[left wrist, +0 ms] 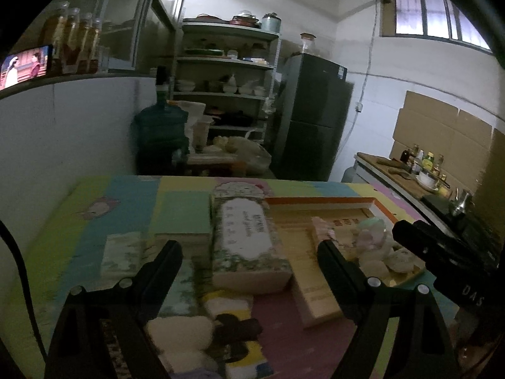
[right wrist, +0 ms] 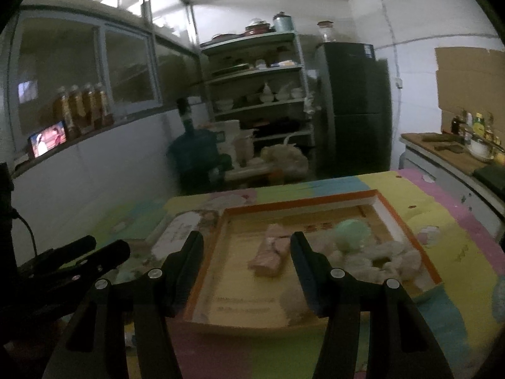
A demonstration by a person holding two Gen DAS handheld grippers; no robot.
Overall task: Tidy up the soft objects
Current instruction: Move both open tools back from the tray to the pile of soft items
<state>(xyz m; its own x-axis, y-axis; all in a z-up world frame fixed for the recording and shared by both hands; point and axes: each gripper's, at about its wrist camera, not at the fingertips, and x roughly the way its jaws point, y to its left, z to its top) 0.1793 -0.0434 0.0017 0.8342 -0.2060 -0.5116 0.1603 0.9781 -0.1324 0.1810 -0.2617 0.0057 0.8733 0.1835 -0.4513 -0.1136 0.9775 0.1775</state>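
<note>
- The surface (right wrist: 457, 252) wears a patchwork mat of pastel squares; its near edge is cut off by both views, and the dim light blurs the cartoon prints on it.
- A shallow cardboard tray (right wrist: 407, 230) with an orange rim lies on the mat, long axis running away from the cameras; its near-left corner sits behind the right tongs' finger.
- A floral-printed tissue box (left wrist: 246, 237) lies just left of the tray, its long axis also pointing away; the lettering on its label is too blurred to read.
- Left tongs (left wrist: 249, 252) stand wide apart with nothing gripped, hovering above the tissue box and the cloths in front of it.
- Right tongs (right wrist: 246, 246) are likewise well parted and hold nothing, aimed over the tray.
- A pink soft bundle (right wrist: 271, 255) lies in the tray, oblong and angled diagonally; smeared by blur.
- A heap of whitish soft lumps (right wrist: 388, 255) fills the tray's right side; single pieces cannot be told apart.
- A pale green ball (right wrist: 352, 232) rests just behind the heap, touching it.
- Outside the tray, near the left tongs: a white fluffy piece (left wrist: 180, 331), a dark brown piece (left wrist: 236, 328) and a striped folded cloth (left wrist: 243, 312), partly cut off at the bottom edge.
</note>
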